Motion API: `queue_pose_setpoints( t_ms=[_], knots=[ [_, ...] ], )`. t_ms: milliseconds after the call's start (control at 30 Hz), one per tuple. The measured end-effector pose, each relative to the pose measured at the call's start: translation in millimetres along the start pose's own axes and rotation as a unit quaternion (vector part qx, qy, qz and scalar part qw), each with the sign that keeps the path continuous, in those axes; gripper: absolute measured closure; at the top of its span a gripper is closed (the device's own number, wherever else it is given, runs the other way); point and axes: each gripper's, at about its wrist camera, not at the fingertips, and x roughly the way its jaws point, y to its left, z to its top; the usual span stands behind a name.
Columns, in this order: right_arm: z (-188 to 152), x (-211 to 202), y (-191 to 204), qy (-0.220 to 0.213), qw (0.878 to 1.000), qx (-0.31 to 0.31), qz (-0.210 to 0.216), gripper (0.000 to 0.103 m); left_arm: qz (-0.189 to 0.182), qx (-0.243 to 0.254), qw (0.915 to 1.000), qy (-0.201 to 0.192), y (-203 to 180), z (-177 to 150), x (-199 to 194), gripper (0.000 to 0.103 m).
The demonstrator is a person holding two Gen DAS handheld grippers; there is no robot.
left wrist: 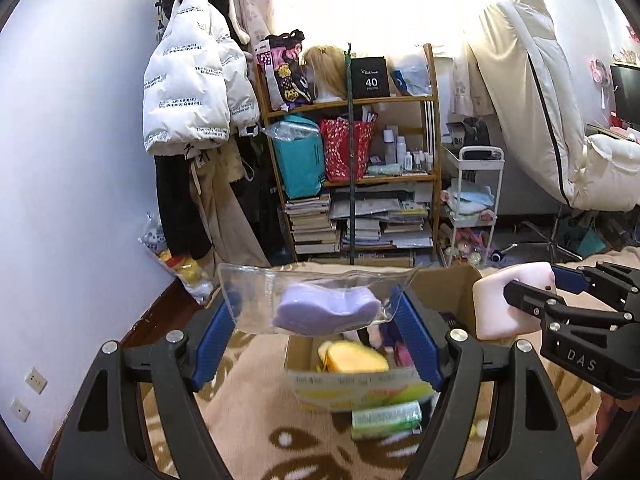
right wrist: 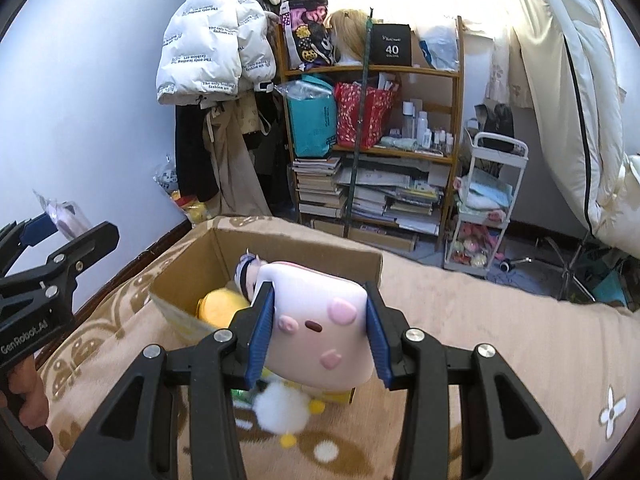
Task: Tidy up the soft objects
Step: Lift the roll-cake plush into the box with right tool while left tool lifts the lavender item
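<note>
My left gripper point(left wrist: 316, 320) is shut on a clear plastic pouch point(left wrist: 256, 300) with a purple soft pad point(left wrist: 326, 308) inside, held above the open cardboard box point(left wrist: 360, 392). My right gripper point(right wrist: 320, 324) is shut on a pink square plush with spots point(right wrist: 320, 320), held over the box point(right wrist: 192, 276); it also shows in the left wrist view point(left wrist: 532, 300), at the right. Inside the box lies a yellow soft toy point(right wrist: 224, 306) point(left wrist: 352, 358) and a small pale plush point(right wrist: 248, 272). The left gripper point(right wrist: 52, 252) appears at the far left of the right wrist view.
The box sits on a beige patterned blanket point(right wrist: 480, 320). A white fluffy toy with yellow feet point(right wrist: 280, 408) and a green packet point(left wrist: 386, 418) lie beside the box. A cluttered wooden shelf point(left wrist: 352, 176), hanging coats point(left wrist: 192, 92) and a white cart point(right wrist: 488, 208) stand behind.
</note>
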Motion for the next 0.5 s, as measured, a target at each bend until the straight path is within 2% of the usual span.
queue_pose_setpoints(
  t_ms=[233, 500],
  knots=[
    [12.9, 20.5, 2.2, -0.008, 1.0, -0.009, 0.005, 0.057, 0.005, 0.007, 1.0, 0.0, -2.6, 3.6, 26.0, 0.027],
    [-2.3, 44.1, 3.4, 0.014, 1.0, -0.003, 0.019, 0.056, -0.018, -0.013, 0.9994, 0.026, -1.4, -12.2, 58.2, 0.026]
  ],
)
